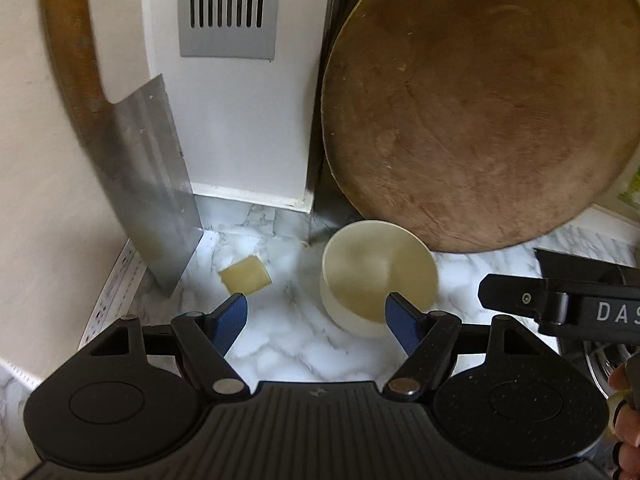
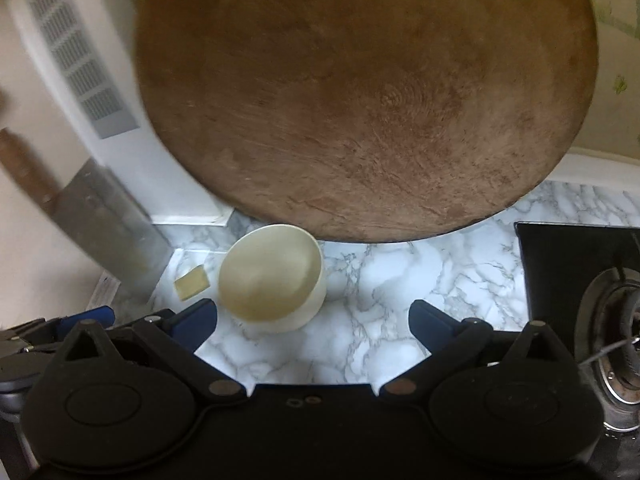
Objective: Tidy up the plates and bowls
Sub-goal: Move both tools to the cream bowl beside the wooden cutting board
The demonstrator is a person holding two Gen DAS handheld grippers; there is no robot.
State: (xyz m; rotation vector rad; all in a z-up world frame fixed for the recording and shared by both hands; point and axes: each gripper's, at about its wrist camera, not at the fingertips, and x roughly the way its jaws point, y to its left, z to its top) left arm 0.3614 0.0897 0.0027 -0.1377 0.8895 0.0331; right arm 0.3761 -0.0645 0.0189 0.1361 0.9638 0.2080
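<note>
We held the left gripper (image 1: 316, 316) with its blue pads spread apart and nothing between them; its right-hand pad (image 1: 402, 322) overlapped the near rim of the cream bowl (image 1: 378, 276) in the left wrist view, though we could not tell whether it touched. The right gripper (image 2: 314, 318) was released as well, jaws at their widest over bare marble countertop (image 2: 384, 304), with the bowl (image 2: 270, 278) just beyond its left pad (image 2: 196, 320) and outside the gap. The bowl stood upright and empty on the counter, just in front of a big round wooden board (image 2: 360, 100) leaning against the wall. Left of the bowl lay a small yellowish square piece (image 1: 245, 276), and beyond that a cleaver (image 1: 148, 184) leaned upright in the corner beside a white vented panel (image 1: 228, 8). A gas burner (image 2: 616, 344) sat at the right edge.
</note>
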